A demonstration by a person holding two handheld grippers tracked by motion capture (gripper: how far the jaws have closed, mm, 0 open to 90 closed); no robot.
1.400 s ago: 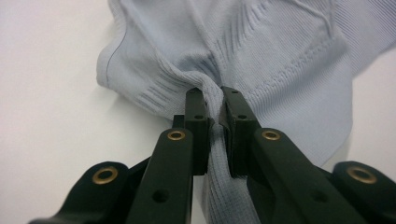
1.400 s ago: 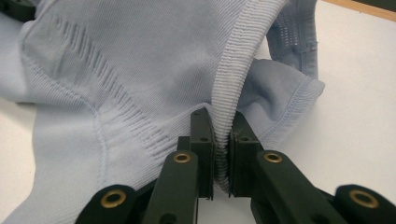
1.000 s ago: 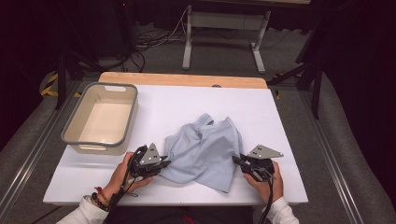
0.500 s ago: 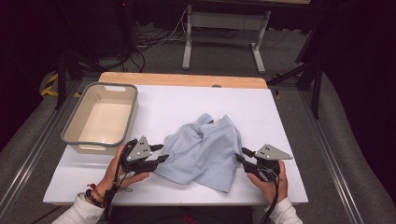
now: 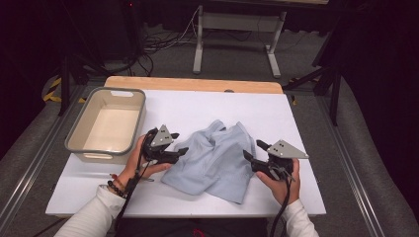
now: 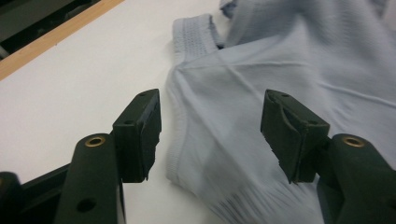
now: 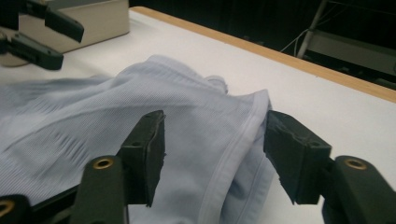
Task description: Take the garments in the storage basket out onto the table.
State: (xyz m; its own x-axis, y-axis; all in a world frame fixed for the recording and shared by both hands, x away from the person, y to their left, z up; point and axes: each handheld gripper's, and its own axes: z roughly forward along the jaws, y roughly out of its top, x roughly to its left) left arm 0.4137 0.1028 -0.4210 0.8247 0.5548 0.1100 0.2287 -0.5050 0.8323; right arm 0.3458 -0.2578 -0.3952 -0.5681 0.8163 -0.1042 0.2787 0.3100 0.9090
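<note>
High view: our left hand-held gripper (image 5: 179,151) and right hand-held gripper (image 5: 251,152), both wide open and empty, flank the soft, floppy blue shirt (image 5: 213,160) crumpled on the white surface (image 5: 296,123); we'd pinch its hems.

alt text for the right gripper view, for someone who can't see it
The right gripper, jaws open, points at a hemmed edge of a crumpled light blue garment lying on a white table. The left gripper and a beige bin sit at the top left, with dark floor beyond the table's wooden edge.
</note>
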